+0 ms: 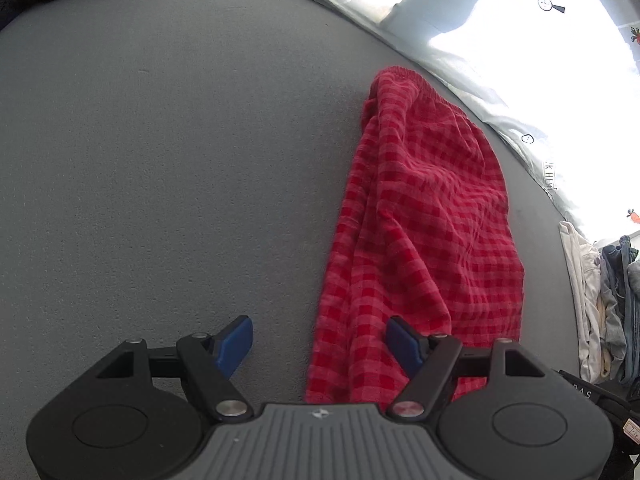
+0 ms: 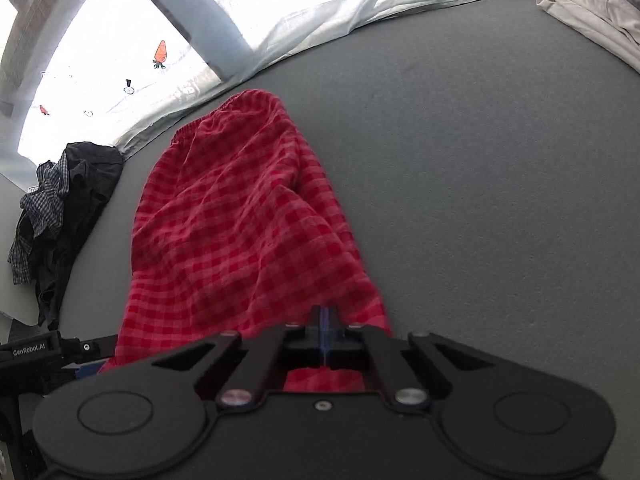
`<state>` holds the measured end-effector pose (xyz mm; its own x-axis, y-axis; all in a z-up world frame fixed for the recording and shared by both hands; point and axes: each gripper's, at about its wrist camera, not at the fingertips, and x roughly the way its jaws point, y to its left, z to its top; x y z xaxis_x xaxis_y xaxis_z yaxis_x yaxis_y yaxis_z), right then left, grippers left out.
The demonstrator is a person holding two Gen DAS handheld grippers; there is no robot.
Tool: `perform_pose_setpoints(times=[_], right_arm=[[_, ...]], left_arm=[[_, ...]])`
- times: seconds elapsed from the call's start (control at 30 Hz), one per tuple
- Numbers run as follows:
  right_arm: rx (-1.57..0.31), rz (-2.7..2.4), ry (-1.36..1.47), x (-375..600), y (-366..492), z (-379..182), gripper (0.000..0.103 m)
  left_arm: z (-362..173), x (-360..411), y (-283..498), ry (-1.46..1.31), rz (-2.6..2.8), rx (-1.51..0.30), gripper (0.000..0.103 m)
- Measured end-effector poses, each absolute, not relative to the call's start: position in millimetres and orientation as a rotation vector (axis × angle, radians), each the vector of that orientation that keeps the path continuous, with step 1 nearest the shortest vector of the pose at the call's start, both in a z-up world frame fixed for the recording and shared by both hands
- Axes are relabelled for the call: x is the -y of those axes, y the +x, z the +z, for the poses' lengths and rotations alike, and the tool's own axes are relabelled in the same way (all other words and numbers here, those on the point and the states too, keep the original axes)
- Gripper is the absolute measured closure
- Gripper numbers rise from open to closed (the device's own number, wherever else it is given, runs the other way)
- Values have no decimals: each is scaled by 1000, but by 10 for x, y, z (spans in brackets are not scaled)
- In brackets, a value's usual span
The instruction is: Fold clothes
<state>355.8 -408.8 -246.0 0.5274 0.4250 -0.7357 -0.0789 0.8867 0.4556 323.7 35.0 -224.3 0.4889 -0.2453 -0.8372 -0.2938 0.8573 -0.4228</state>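
A red checked garment (image 1: 424, 216) with a gathered elastic waistband at its far end lies lengthwise on the grey table (image 1: 160, 160). My left gripper (image 1: 318, 334) hovers open over its near left edge. Its left blue pad (image 1: 236, 340) is above bare table, its right pad (image 1: 402, 344) above the cloth, and neither presses on it. In the right wrist view the same garment (image 2: 240, 220) runs away from my right gripper (image 2: 326, 320), which is shut on the near hem. Folds in the cloth converge on the pinched fingers.
A heap of dark and checked clothes (image 2: 60, 208) sits at the table's left edge. Pale and denim garments (image 1: 600, 300) are piled at the right, with a white one (image 2: 580, 12) at the far right. A printed white sheet (image 2: 320, 12) borders the far edge.
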Motion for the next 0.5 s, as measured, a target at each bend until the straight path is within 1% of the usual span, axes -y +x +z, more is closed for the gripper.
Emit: perform_pose_setpoints(times=[0.13,0.23,0.3,0.4,0.47,0.5], right_arm=[[-890,231,427,4309,3511,-2338,103],[-902,183,467,4493,3537,-2365,102],[-904,216,493,4502,3523,-2361,100],[-901,278,465,4349,3492,-2334,91],[-923,292,420,4224,3478,-2354,76],[-937,281,394,4184,3467,-2373,74]], left_arm=[[-2176,-373,3109,-569,44,-1044,29],[-2133,-413,3054,-577,57,-1022,29],[-2135,-435,3027,-593,61,-1019,29],[-2155,-436,3017,-596,67,-1029,29],[-2155,-419,3024,-587,61,-1035,29],[-2150,-415,3027,-585,55,-1034,29]])
